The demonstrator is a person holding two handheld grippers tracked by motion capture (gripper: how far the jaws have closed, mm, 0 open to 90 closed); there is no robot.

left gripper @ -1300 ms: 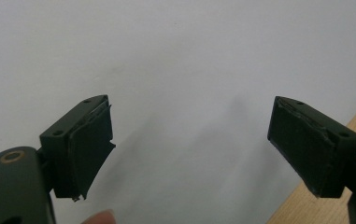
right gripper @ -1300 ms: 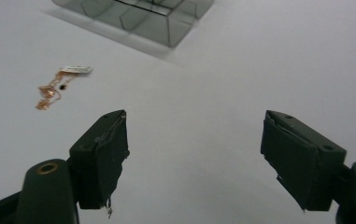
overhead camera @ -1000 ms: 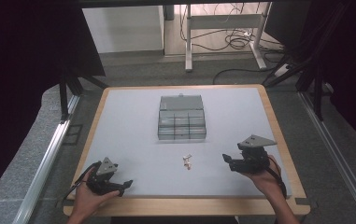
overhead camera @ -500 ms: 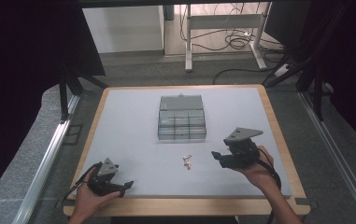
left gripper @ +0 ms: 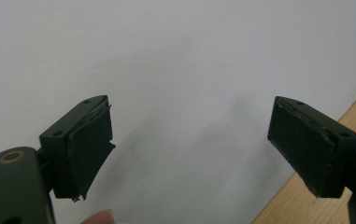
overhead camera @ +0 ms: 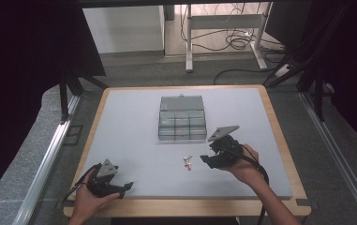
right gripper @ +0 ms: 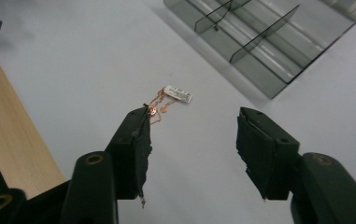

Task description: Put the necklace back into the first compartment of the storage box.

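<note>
Near the front middle of the pale surface [overhead camera: 134,122] lies a thin copper-coloured chain [right gripper: 157,105] with a small white tag [right gripper: 178,94], loose and flat, a little in front of the clear compartment box [overhead camera: 182,123]. From the high view it sits just to the left of the right claw [overhead camera: 206,161], apart from it. Through the right gripper view the chain lies just beyond the tip of one jaw and off to that side, not between the pads; nothing is held.

Compared with a second ago, the right claw has travelled inward from the right-hand part of the surface toward the chain, and its jaws have just been closing, from wide to roughly half open, with only bare surface between them. I read that as lining up for a pick: a narrower gap suits so fine a thing, but the claw is not yet centred over it and would need to shift toward the chain before pinching.

Further out, the box stands with its lid tipped back and its compartments look empty, a likely place for the chain to go.

At the near left corner the left claw [overhead camera: 126,186] rests in the person's hand, jaws wide and empty, in the same spot as before.
</note>
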